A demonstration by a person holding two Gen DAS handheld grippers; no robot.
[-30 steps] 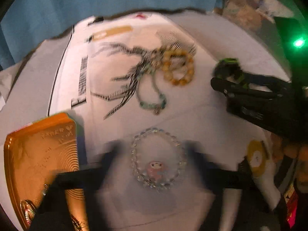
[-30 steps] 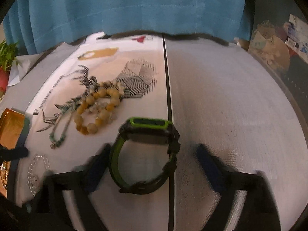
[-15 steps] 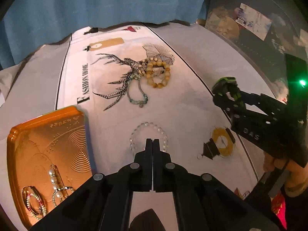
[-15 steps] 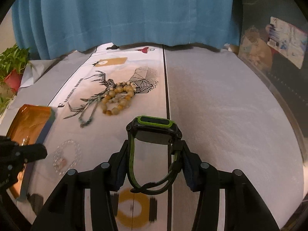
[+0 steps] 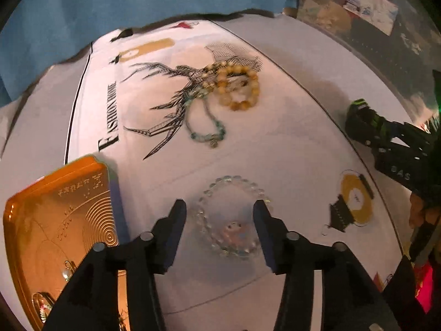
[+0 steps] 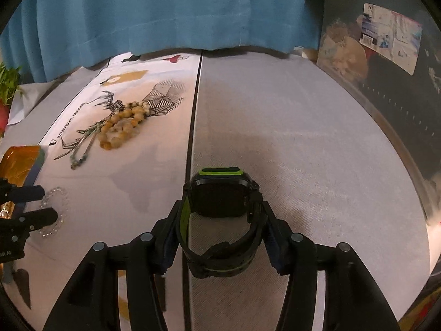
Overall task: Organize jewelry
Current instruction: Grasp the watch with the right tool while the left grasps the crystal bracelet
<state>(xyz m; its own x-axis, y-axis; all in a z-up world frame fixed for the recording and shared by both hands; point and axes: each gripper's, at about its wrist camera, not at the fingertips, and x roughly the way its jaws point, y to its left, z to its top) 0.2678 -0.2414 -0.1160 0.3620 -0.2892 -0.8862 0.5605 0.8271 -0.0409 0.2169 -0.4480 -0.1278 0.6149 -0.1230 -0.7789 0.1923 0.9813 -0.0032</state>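
Two tongs are at work over the cloth-covered worktop (image 6: 289, 127). The left tongs (image 5: 219, 218) have just been opening; their jaws straddle one clear bead bracelet (image 5: 230, 218), which lies flat on the cloth, unpinched. The right tongs (image 6: 220, 226) clamp one black-and-green watch (image 6: 222, 195) by its strap sides, face tilted toward the camera, band loop running back toward the handle. Farther off lie several amber bead bracelets (image 5: 238, 89) in a heap and one teal bead strand (image 5: 208, 132). One orange tray (image 5: 55, 220) sits at the left.
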